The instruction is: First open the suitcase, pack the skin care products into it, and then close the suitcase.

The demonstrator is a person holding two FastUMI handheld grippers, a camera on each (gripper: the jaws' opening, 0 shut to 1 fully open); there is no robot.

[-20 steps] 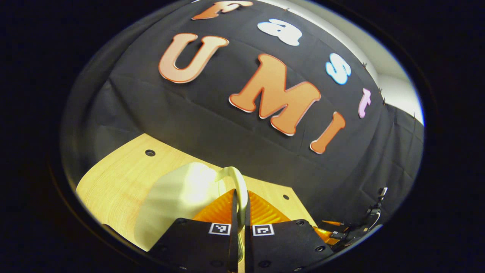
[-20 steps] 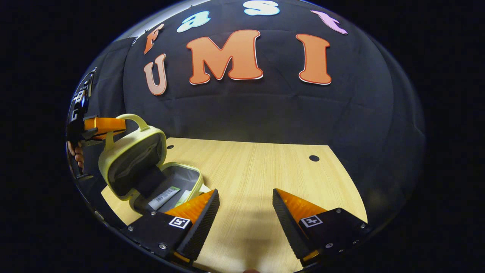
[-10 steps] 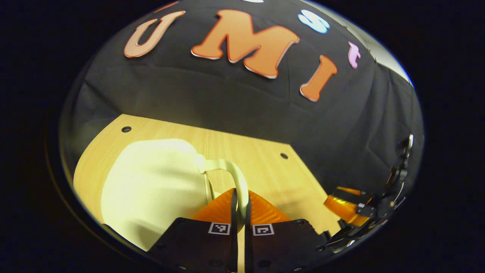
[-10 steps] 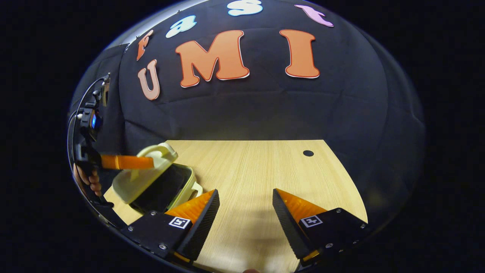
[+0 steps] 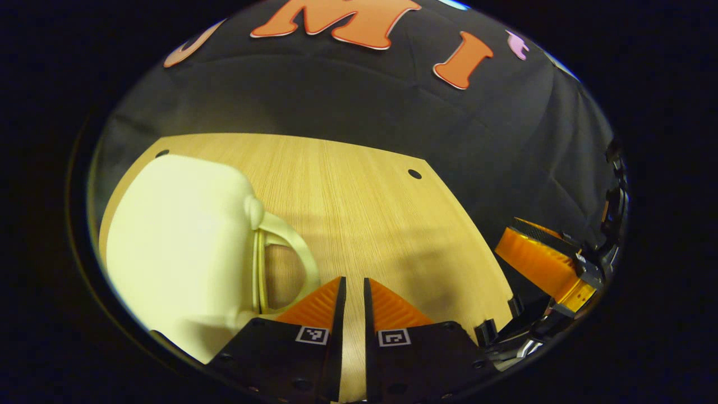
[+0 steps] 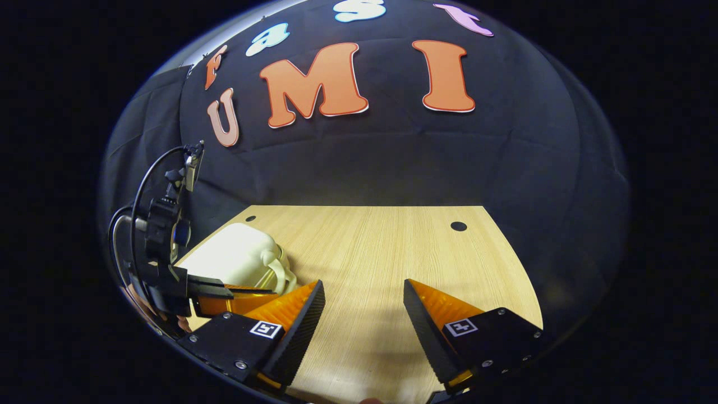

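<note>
The pale yellow suitcase (image 5: 179,241) lies on the wooden table (image 5: 359,191) with its lid down, so whatever is inside is hidden. Its looped handle (image 5: 294,247) points toward my left gripper (image 5: 353,286), just left of the fingertips and outside them. That gripper's fingers stand almost together with only bare table showing in the thin gap. The right gripper view shows the suitcase (image 6: 230,261) at the left with the left gripper (image 6: 235,292) low beside it. My right gripper (image 6: 363,289) hovers open over the table, holding nothing.
The table (image 6: 370,241) has small round holes near its far corners (image 6: 458,226). Black cloth walls close off the back and sides. A hand and cables sit behind the left gripper (image 6: 157,247). The right gripper (image 5: 538,258) shows at the right edge of the left gripper view.
The left gripper swung the lid down by its handle until the suitcase closed. The handle is now out from between its fingers. The right gripper stayed put and open.
</note>
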